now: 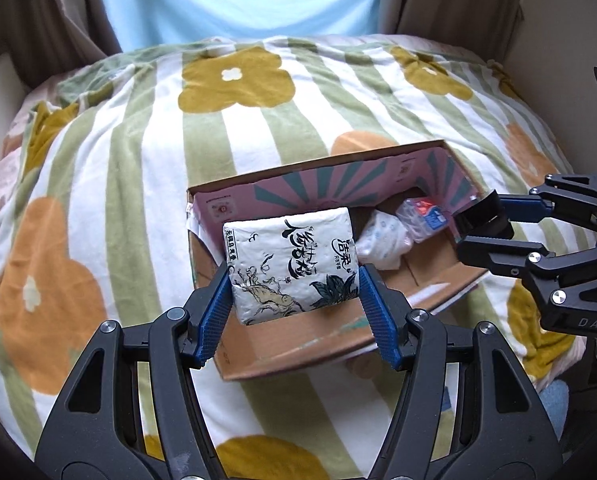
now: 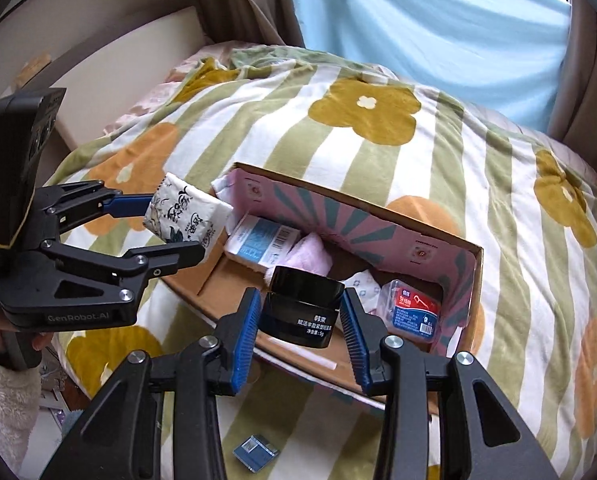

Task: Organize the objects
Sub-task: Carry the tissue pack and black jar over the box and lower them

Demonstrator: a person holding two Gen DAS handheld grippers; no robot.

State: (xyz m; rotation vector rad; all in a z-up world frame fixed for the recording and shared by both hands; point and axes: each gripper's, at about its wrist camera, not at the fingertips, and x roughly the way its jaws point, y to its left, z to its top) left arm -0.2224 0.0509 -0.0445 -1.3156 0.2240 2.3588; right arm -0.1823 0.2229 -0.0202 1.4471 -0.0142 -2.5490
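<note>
My left gripper (image 1: 294, 300) is shut on a white tissue pack (image 1: 290, 264) with black ink drawings and holds it above the near left end of an open cardboard box (image 1: 298, 344). The pack also shows in the right wrist view (image 2: 184, 216). My right gripper (image 2: 300, 318) is shut on a small black jar (image 2: 302, 306) and holds it over the box's (image 2: 378, 216) near edge. In the left wrist view the right gripper (image 1: 482, 228) is at the box's right end. Inside lie a floss pick case (image 2: 412, 312), a blue-white box (image 2: 260, 244) and a pink cloth (image 2: 312, 256).
The box lies on a bed with a green-striped flowered blanket (image 1: 138, 168). A small blue packet (image 2: 256, 451) lies on the blanket near me. A white patterned pouch (image 1: 382, 240) is in the box. Curtains (image 2: 438, 32) hang behind the bed.
</note>
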